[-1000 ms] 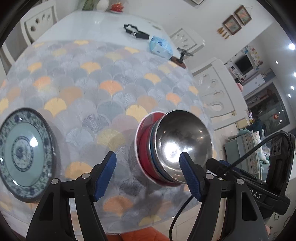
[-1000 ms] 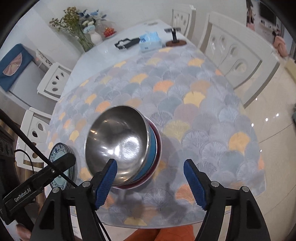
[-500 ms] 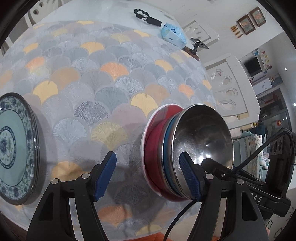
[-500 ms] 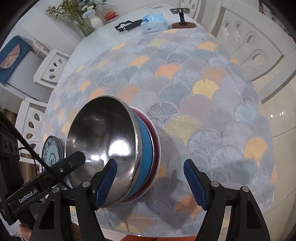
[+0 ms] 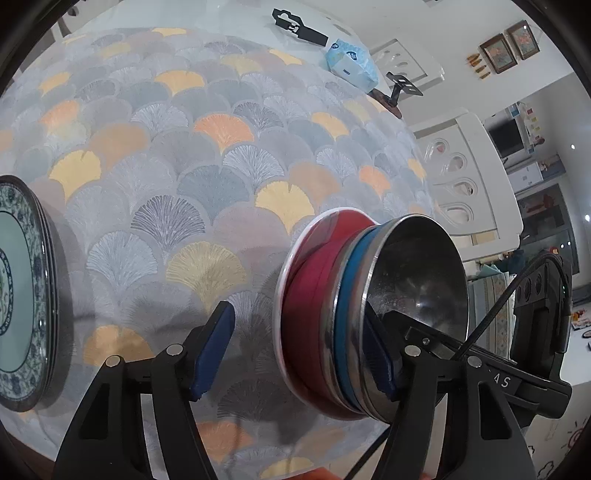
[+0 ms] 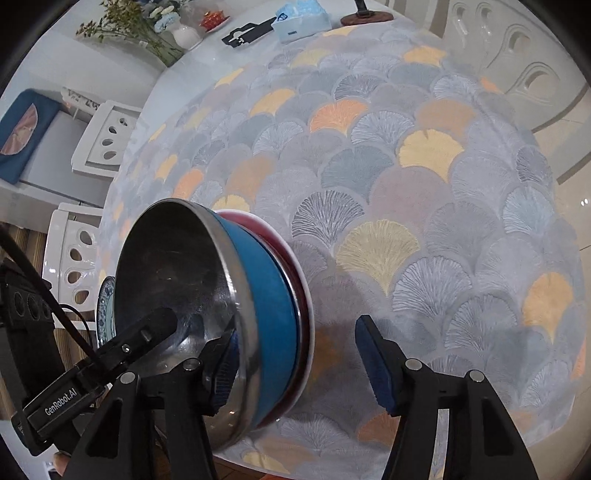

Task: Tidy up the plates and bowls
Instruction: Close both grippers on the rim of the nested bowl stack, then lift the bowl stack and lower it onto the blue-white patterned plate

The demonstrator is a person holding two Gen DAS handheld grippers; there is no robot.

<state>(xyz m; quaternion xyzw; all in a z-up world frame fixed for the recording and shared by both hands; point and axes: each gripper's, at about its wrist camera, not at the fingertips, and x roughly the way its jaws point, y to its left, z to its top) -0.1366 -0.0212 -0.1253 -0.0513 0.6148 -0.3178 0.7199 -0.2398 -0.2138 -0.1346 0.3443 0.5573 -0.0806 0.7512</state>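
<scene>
A stack of bowls stands near the table's front edge: a steel bowl [image 5: 417,291] on top, a blue bowl [image 5: 349,306] under it, a red bowl [image 5: 314,295] at the bottom. The stack also shows in the right wrist view [image 6: 184,291]. My left gripper [image 5: 295,350] is open, its jaws astride the stack's wall, one finger inside the steel bowl. My right gripper [image 6: 299,365] is open and astride the opposite wall in the same way. A stack of blue-patterned plates [image 5: 22,291] lies at the left.
The table carries a fan-patterned cloth [image 5: 207,155]. At its far end lie a tissue pack [image 5: 351,64], a black tool [image 5: 299,27], a phone stand [image 5: 399,88] and a flower vase [image 6: 184,35]. White chairs [image 5: 465,177] stand around the table.
Both grippers have come down and closer to the bowl stack; each now straddles the stack's wall, with its inner finger inside the steel bowl. The jaws have stayed open.
</scene>
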